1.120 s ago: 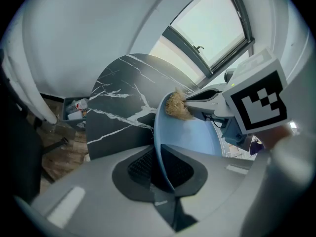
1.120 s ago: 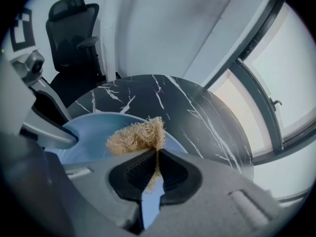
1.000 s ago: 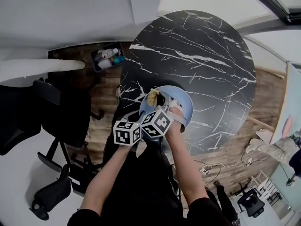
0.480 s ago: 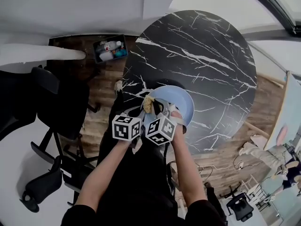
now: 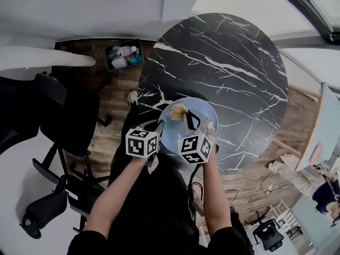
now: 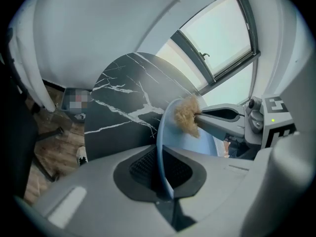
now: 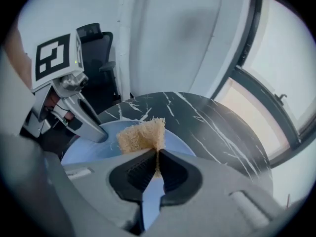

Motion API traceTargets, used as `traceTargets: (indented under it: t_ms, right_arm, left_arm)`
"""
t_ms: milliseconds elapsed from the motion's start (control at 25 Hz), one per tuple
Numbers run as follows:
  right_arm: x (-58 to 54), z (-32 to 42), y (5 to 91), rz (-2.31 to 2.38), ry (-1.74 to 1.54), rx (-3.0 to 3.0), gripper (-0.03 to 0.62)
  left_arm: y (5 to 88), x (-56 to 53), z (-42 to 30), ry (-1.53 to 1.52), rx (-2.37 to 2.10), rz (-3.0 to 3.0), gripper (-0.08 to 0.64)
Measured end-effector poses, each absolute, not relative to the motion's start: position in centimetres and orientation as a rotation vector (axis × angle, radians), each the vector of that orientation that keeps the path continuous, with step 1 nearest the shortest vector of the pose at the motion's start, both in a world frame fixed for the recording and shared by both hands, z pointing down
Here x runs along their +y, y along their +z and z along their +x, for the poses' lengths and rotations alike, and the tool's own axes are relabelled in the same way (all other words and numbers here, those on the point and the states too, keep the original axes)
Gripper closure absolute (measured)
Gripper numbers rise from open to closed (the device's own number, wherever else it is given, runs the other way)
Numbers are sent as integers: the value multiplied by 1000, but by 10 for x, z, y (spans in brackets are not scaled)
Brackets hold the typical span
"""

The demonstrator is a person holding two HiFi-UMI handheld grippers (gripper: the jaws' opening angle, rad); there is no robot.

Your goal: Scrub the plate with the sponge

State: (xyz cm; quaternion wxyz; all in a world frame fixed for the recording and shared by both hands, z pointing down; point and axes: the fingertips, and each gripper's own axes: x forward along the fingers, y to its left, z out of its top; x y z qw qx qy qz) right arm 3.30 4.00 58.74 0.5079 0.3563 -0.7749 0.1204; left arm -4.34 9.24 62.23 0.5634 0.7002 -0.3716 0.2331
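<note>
A light blue plate (image 5: 201,115) is held tilted over the near edge of the black marble table (image 5: 228,62). My left gripper (image 5: 159,127) is shut on the plate's near rim (image 6: 162,132); its jaws have just been closing a little on that rim. The right gripper (image 5: 190,122) is shut on a tan sponge (image 5: 178,110), which presses on the plate's face near its upper left edge. In the right gripper view the sponge (image 7: 141,135) sticks out past the jaws over the plate (image 7: 91,151), and the left gripper (image 7: 84,116) is at the left.
A dark bin with bottles (image 5: 123,55) stands on the wooden floor left of the table. Black office chairs (image 5: 58,121) are at the left. A person's legs (image 5: 297,174) show at the far right. A window (image 6: 222,48) lies beyond the table.
The right gripper has shifted to the right and the sponge has slid up and right across the plate. The left gripper has kept its place on the rim.
</note>
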Motion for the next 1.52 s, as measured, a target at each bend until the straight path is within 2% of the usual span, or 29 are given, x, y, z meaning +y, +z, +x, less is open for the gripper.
traceTargets:
  t_ms: [200, 360, 640, 920, 1520]
  right_arm:
    - [36, 90, 589, 1093, 468, -1757, 572]
    - [35, 105, 604, 1137, 528, -1704, 572]
    - [33, 67, 612, 1042, 539, -1768, 572]
    - [51, 27, 614, 886, 412, -1845, 574]
    - [133, 3, 615, 556, 291, -1931, 574]
  left_arm:
    - [623, 93, -44, 547, -876, 1647, 543]
    - [622, 91, -43, 545, -862, 1658, 543]
    - [623, 92, -43, 544, -862, 1655, 545]
    - [623, 91, -43, 523, -860, 1643, 545]
    - [624, 96, -44, 516, -855, 1639, 541]
